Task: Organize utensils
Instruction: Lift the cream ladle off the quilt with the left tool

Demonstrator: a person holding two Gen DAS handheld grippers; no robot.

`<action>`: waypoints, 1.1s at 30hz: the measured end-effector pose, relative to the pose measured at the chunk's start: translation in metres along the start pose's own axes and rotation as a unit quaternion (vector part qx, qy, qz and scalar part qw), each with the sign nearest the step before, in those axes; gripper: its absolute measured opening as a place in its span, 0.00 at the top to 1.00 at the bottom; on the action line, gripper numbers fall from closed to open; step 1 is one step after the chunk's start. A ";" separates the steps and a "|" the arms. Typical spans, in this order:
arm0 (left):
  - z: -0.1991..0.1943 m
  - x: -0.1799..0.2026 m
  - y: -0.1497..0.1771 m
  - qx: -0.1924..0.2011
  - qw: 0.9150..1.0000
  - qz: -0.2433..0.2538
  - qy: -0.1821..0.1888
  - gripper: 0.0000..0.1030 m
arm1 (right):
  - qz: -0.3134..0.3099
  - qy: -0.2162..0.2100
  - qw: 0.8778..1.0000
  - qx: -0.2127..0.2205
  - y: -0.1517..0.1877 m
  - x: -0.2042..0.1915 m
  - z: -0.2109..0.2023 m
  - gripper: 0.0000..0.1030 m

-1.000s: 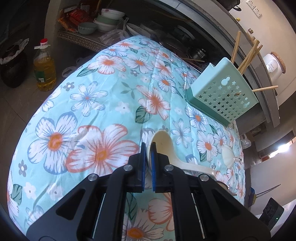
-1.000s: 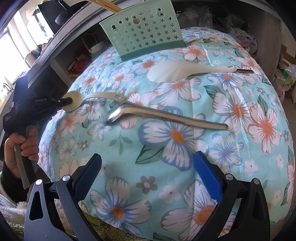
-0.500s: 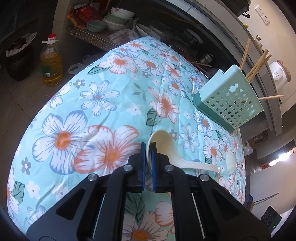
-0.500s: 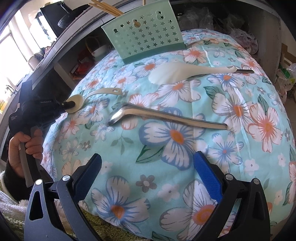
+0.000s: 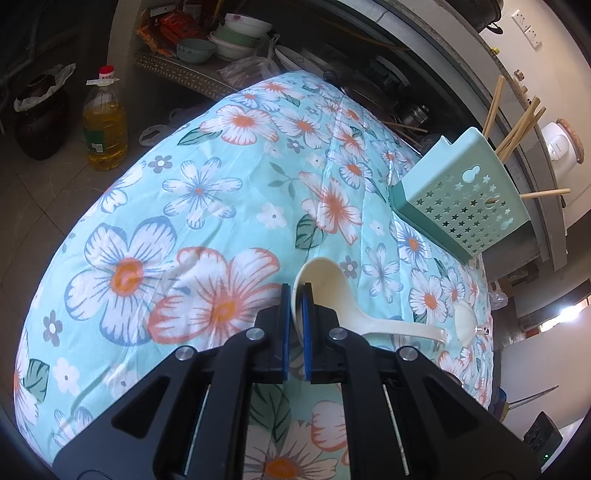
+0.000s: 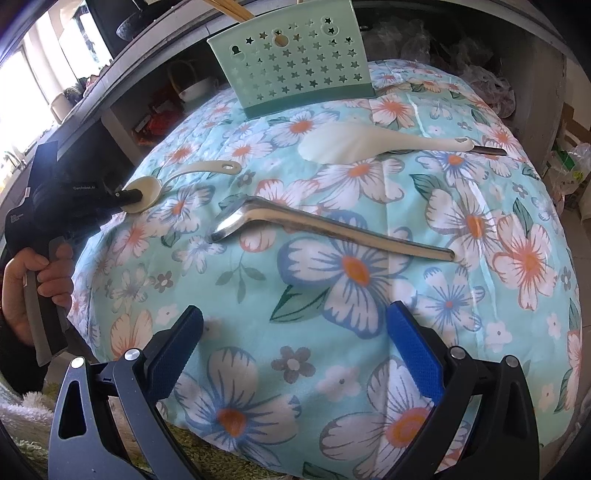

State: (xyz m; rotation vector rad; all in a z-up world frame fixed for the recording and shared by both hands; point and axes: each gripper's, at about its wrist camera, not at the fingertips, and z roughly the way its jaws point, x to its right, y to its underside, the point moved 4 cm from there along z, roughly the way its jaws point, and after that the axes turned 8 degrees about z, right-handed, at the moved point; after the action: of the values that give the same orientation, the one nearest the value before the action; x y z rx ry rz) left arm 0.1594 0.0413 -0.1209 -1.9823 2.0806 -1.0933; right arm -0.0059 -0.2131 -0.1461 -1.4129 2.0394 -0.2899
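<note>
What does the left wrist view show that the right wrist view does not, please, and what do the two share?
Only the left wrist view shows the oil bottle and stacked bowls. Only the right wrist view shows the metal ladle, the open right gripper and the person's hand. Both show the left gripper shut on the cream spoon, the rice paddle and the green star-holed utensil holder.

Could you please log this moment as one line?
left gripper: shut on cream spoon | right gripper: open, empty | holder: chopsticks only
</note>
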 end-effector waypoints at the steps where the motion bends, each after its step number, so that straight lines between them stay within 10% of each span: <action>1: 0.000 0.000 0.000 0.000 1.000 0.000 -0.001 0.95 | 0.001 -0.001 1.000 0.000 0.000 0.000 0.000 0.06; 33: 0.001 0.001 0.001 -0.001 1.000 0.001 -0.004 0.95 | 0.056 -0.048 0.997 -0.001 -0.004 0.012 -0.005 0.06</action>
State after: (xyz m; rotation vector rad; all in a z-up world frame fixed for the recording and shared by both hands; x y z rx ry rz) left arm 0.1587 0.0401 -0.1220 -1.9816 2.0811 -1.0818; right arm -0.0082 -0.2261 -0.1442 -1.2825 2.0314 -0.1696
